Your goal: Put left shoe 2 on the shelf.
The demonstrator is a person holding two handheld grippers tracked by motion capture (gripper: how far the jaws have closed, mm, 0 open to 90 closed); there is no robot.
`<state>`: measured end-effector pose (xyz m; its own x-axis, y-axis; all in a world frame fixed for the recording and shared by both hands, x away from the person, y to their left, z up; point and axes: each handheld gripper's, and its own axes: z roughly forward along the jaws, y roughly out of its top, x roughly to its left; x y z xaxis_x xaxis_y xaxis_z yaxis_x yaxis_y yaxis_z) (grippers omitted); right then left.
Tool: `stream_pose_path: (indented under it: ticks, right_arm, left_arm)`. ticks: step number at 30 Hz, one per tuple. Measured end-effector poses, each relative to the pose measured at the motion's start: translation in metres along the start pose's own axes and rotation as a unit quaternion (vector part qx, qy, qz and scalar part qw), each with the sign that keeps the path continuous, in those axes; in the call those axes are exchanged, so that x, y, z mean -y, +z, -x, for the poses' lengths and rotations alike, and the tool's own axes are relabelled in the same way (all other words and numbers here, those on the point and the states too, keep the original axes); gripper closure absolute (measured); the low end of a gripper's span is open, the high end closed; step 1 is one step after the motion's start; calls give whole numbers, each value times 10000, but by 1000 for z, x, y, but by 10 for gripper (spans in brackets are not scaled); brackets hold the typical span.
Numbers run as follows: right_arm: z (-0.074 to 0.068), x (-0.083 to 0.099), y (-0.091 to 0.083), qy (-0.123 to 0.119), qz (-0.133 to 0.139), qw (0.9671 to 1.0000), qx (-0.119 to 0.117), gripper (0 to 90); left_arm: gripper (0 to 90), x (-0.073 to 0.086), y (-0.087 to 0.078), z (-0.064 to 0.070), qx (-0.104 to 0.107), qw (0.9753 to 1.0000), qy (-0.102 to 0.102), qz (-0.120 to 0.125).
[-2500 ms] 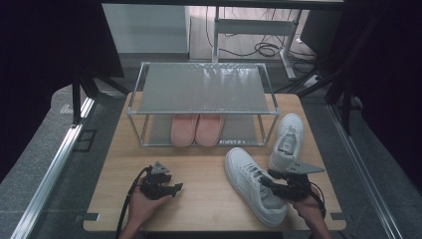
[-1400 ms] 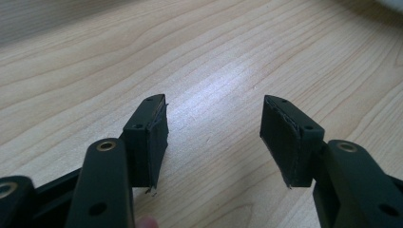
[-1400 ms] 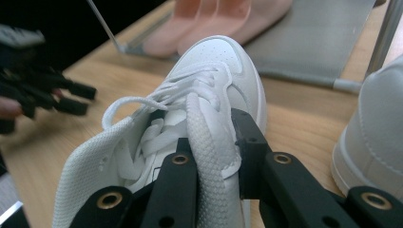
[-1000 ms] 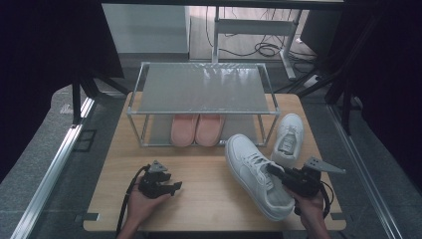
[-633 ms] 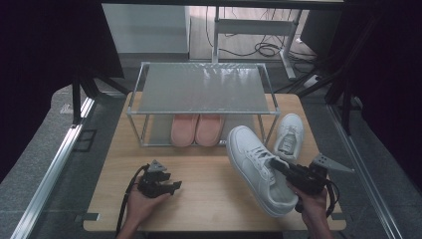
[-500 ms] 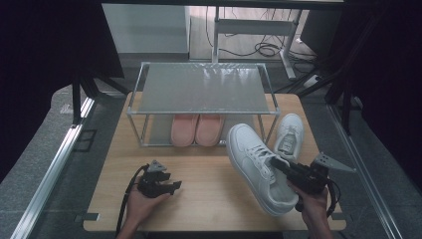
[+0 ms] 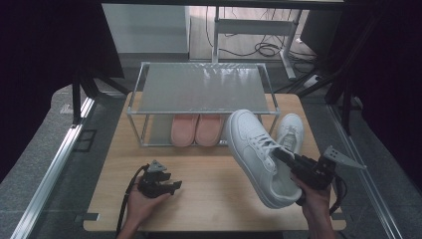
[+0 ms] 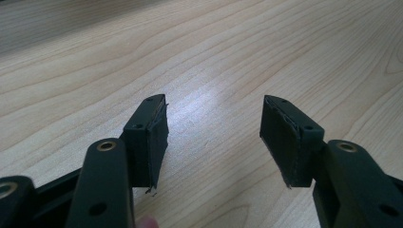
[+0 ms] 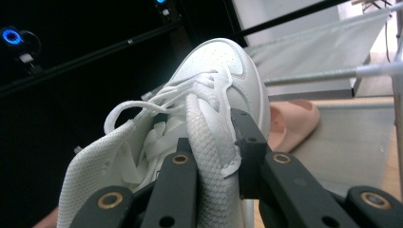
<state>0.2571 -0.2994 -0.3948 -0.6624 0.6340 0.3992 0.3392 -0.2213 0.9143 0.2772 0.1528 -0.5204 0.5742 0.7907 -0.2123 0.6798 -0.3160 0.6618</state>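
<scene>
A white sneaker (image 7: 256,152) hangs tilted above the table at the right, toe raised toward the rack. My right gripper (image 7: 290,163) is shut on the side of its collar; the right gripper view shows the sneaker (image 9: 209,104) with its padded collar pinched between the black jaws of that gripper (image 9: 215,145). The second white sneaker (image 7: 290,131) lies on the table beside the rack's right leg. My left gripper (image 7: 171,186) rests low at the front left, open, with bare wood between the fingers (image 8: 151,137).
A two-level metal rack (image 7: 201,87) with a mesh top stands at the back middle of the wooden table (image 7: 199,196). A pair of pink slippers (image 7: 195,129) sits on its lower level. Dark curtains flank both sides.
The right gripper has lifted the sneaker off the table, swung its toe up and carried it toward the rack. The left gripper has stayed in place.
</scene>
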Motion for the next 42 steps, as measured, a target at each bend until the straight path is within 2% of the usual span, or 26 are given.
stream_pose_path:
  ticks: [7,11,16,21,32,42]
  right_arm:
    - [-3,-18,7,-28,261,9996,-94,809]
    - [-3,-26,12,-42,299,9995,-129,810]
    - [-3,-36,23,-51,344,9993,-112,809]
    - [1,-49,39,71,455,9989,-115,810]
    - [10,-69,72,85,447,9990,46,810]
    - [13,-80,92,190,470,9986,114,809]
  left_arm:
    - [432,0,1,1,4,10000,7,-18]
    - [432,0,0,2,11,10000,2,-18]
    - [432,0,1,2,20,10000,5,-28]
    - [432,0,2,3,33,10000,14,-41]
    - [431,0,2,3,44,10000,23,-50]
    - [431,0,3,3,55,10000,53,-61]
